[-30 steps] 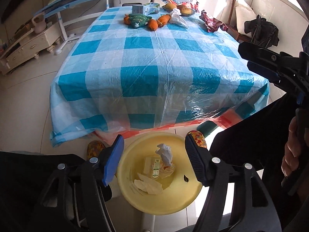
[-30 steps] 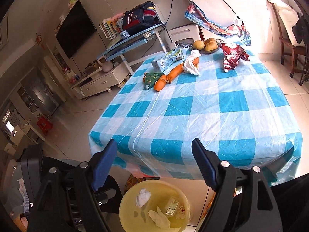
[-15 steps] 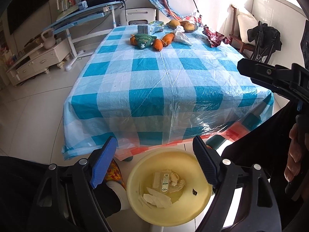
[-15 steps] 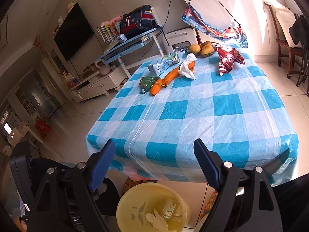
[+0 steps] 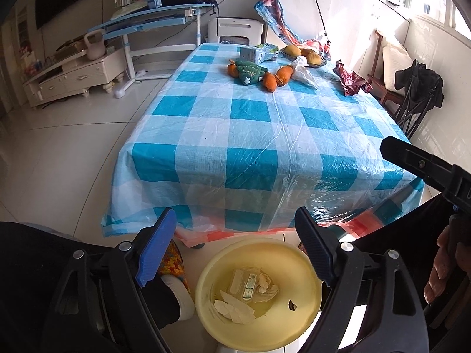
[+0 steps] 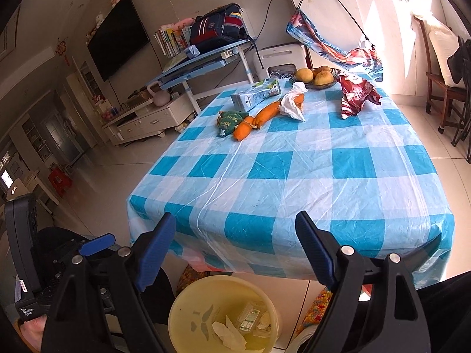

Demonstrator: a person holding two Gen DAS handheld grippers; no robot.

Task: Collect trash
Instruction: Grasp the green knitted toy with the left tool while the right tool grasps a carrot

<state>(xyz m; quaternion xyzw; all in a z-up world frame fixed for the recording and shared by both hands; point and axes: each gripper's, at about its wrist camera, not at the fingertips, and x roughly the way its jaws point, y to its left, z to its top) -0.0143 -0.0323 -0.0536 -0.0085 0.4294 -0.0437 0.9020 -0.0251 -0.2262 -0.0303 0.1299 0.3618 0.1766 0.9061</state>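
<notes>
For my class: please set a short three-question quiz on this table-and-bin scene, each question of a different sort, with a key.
1. True or false: the yellow bin on the floor already holds scraps.
2. Multiple choice: the white tissue on the table lies A) against a carrot, B) inside the fruit bowl, C) on the floor.
3. Fill in: the left gripper above the bin has ____ between its fingers.

Key:
1. True: tissues and a small carton lie inside.
2. A.
3. Nothing; its fingers have just been opening.
</notes>
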